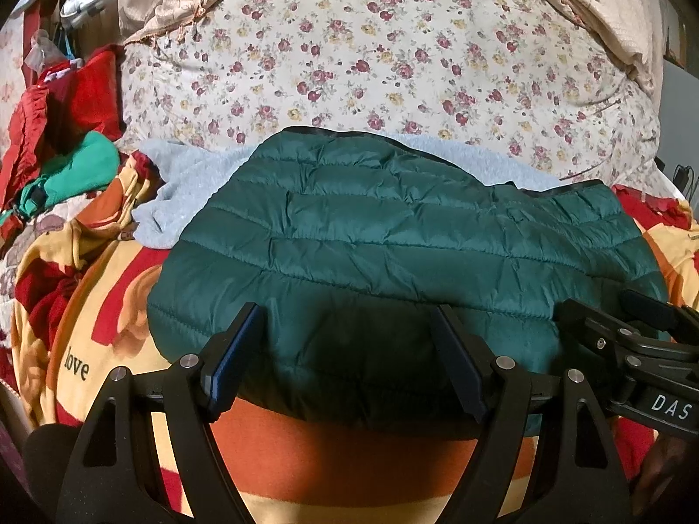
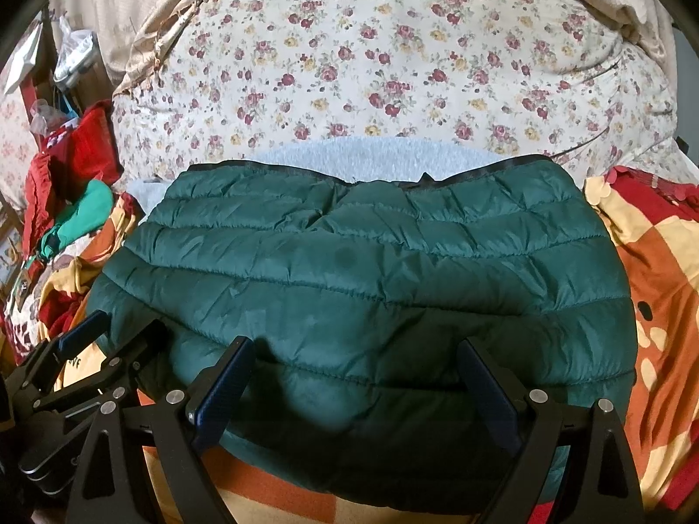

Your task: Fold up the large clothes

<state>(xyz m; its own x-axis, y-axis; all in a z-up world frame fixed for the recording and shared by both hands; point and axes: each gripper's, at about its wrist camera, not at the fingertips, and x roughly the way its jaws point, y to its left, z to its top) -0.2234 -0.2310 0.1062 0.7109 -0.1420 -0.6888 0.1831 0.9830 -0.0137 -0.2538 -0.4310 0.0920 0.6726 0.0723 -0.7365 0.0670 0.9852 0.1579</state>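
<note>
Since both your claws are wide and empty, the jacket (image 1: pixel 393 236) sits dead ahead of the left claw (image 1: pixel 345 358) and the right claw (image 2: pixel 354 388), long axis running side to side, its near edge between each claw's fingers. It's lying on a blanket (image 1: pixel 306 449), floral bedding (image 1: pixel 371 65) behind.

Seen from two wrist-mounted fisheyes, side by side, angled steeply down and close over a green quilted jacket (image 1: pixel 393 236) on a bed. Shared across both views: the jacket, the pale fleece (image 2: pixel 375 153) behind it, the floral quilt (image 1: pixel 371 56). Caught at each frame's inner edge: the neighbouring gripper.
</note>
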